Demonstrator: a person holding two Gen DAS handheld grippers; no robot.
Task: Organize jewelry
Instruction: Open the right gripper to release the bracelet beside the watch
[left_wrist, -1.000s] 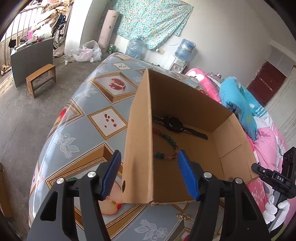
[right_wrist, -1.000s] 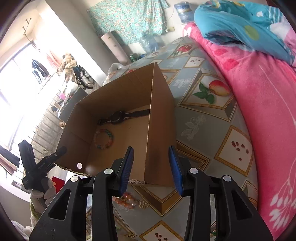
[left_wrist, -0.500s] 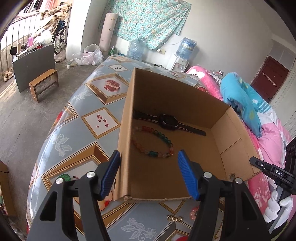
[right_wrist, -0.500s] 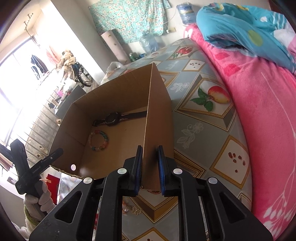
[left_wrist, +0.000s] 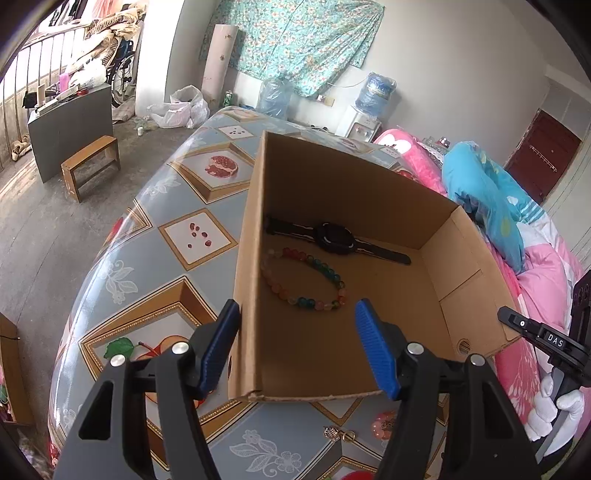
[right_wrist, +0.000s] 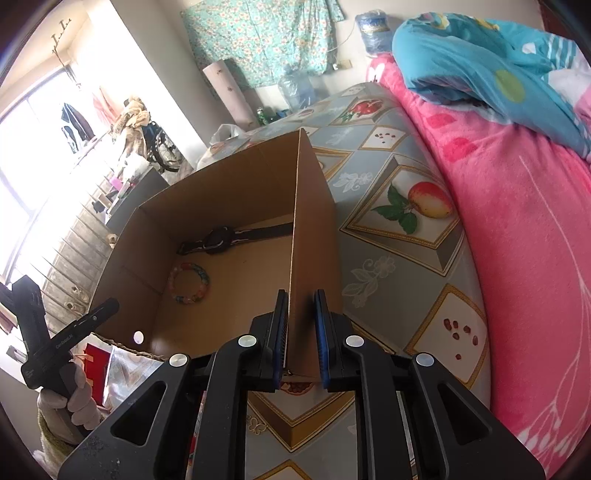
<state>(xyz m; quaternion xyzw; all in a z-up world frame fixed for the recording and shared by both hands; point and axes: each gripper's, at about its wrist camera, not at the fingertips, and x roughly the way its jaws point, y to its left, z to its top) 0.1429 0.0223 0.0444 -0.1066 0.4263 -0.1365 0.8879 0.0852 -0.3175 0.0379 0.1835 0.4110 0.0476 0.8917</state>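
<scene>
Clamped on the right wall of the box (right_wrist: 221, 206) with the right gripper (right_wrist: 301, 325). Jaws just closing, with the cardboard between the blue pads, near the front corner. Pointed steeply down along that wall.

Spread wide with the left gripper (left_wrist: 295, 332), grasping nothing. Straddling the box's left wall near its front corner: one finger (left_wrist: 221, 336) outside, just beside the cardboard, the other (left_wrist: 375, 354) over the inside, well clear of the wall. Gripped by a white-gloved left hand (right_wrist: 74, 398) at the edge of the right view; likewise a gloved right hand (left_wrist: 550, 410) at the edge of the left view.

Standing open-topped on the table (left_wrist: 166, 184), on its fruit-patterned cover. Inside on the floor, toward the back wall: a black watch (left_wrist: 334, 238), laid flat with the strap stretched out. Just in front of it, a bracelet (left_wrist: 306, 302) of coloured beads, also flat, close to the left wall. Apart from each other, or perhaps barely touching; hard to tell.

Outside, on the table just before the front wall: a small gold trinket (left_wrist: 340, 435) and a pink charm (left_wrist: 384, 424) beside it. Along the table's right side, a pink blanket (right_wrist: 517, 221).
</scene>
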